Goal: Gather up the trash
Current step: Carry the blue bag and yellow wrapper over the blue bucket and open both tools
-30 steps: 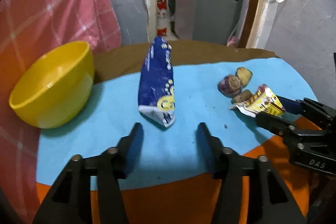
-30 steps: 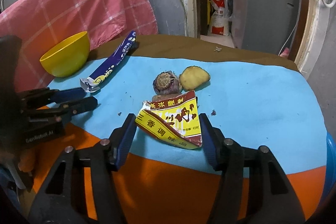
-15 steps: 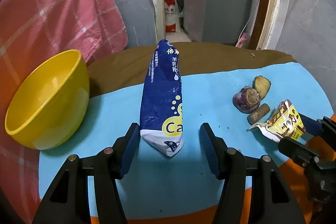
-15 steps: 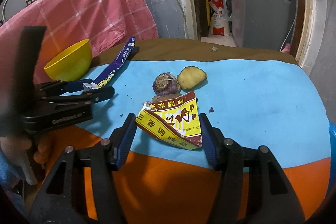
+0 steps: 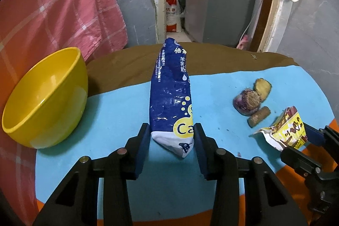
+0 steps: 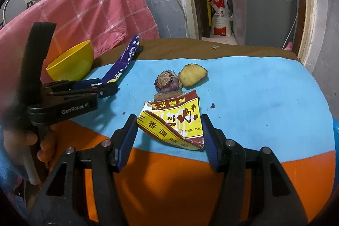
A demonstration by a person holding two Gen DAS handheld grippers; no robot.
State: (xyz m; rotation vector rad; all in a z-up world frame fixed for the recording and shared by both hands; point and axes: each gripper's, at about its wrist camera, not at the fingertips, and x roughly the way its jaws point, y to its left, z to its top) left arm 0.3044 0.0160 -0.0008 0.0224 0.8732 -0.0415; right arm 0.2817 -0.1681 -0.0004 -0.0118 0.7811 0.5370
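Trash on the bench comes in two wrappers, each lined up with its own tool. At centre of the left wrist view the blue packet lies lengthwise on the light-blue mat, its white sealed end pointing back at the left hand-held gripper, whose spread fingers flank that end with the pads right at its sides; whether they already press it I cannot tell, so I judge the grasp as set up rather than made. That narrow end is likely chosen because it fits between the fingers. In the lower middle of the right wrist view the torn red and yellow wrapper sits where the mat meets the orange cloth, between the wide-apart fingers of the right hand-held gripper, with a visible gap on each side, so nothing is gripped there. Just beyond it lie food scraps: a purple bulb end, a yellowish slice and a brown stub, close together. The yellow bowl stands at the left edge, probably the place for the trash. Readable writing: "Ca" and Chinese characters on the blue packet, "三香调味品" and "45" on the wrapper, "GenRobot.AI" on the left tool's body.
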